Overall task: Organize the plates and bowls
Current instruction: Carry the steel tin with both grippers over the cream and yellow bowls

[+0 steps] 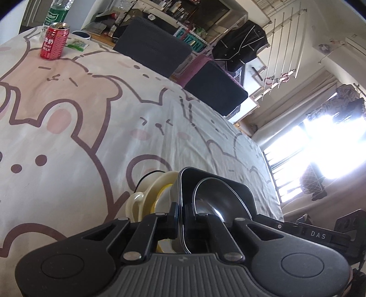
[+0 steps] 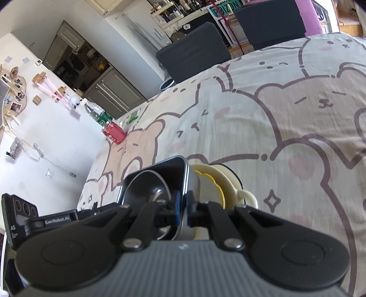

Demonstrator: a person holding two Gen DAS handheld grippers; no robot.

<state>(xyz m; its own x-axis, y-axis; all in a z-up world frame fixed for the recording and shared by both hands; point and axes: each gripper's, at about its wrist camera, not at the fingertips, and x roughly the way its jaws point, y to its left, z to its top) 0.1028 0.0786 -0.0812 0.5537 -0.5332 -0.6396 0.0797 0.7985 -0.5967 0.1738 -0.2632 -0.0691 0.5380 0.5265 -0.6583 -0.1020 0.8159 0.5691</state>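
Dishes are stacked and carried between both tools: a black square dish [image 1: 212, 196] holding a dark round bowl [image 1: 217, 201], with a cream handled bowl [image 1: 146, 196] and something yellow nested beside it; whole stack is tilted on edge just above the cartoon-bear cloth [image 1: 91, 118] on the worktop; left tool [image 1: 180, 219] is clenched on the black dish's rim; right tool [image 2: 181, 208] likewise pinches that rim from the other side, blue pads on either face; risk as I read it: thin rim grip with a tilted load, so the round bowl could slide out or the cream one drop off if either hand twists or the two drift apart; setting down unevenly may clatter or snag the cloth; around: red milk can [image 1: 55, 41] and green-label bottle [image 1: 57, 11] stand well apart at the far corner, small green packet [image 1: 77, 44] near them, dark chairs [image 1: 153, 43] beyond the edge; nothing blocks the cloth ahead.
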